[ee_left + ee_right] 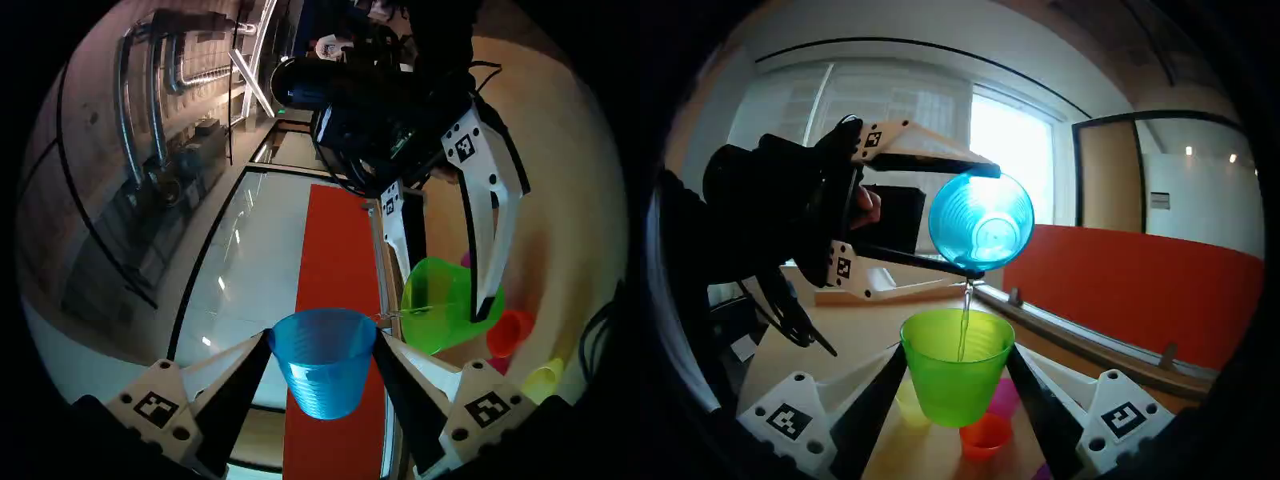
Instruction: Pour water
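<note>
Over the tabletop [848, 332], my left hand-held gripper [322, 340] clamps a pouring blue cup [324, 372]. Right hand-held gripper [958, 352] clamps the green cup [956, 380] beneath.

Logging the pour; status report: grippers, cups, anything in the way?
Left gripper shut on blue cup, tipped. Right gripper shut on green cup, catching the stream. Orange cup below, out of the way.
</note>
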{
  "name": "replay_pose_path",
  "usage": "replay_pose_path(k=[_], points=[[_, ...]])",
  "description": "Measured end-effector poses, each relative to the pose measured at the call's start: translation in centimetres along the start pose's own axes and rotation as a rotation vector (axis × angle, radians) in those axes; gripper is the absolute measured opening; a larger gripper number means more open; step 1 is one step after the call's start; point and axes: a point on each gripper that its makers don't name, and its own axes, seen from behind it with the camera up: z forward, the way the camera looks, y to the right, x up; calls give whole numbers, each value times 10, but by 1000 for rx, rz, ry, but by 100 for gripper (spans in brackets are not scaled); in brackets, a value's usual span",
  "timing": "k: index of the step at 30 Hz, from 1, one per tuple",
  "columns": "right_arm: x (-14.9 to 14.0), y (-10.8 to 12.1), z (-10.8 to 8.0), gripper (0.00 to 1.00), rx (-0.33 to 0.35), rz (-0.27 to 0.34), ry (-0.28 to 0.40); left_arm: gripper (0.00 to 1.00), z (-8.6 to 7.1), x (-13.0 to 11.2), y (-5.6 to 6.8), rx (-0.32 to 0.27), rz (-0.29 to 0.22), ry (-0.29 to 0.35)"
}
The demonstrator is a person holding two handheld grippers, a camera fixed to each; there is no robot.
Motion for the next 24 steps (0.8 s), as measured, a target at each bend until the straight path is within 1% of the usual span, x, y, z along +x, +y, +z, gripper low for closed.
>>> replay_pose_path(k=[12,24], points=[[0,1,0,90,-3,-1,1,89,-1,3,-6,6,23,2],[2,0,0,90,-3,-6,1,89,0,2,-8,8,36,2]])
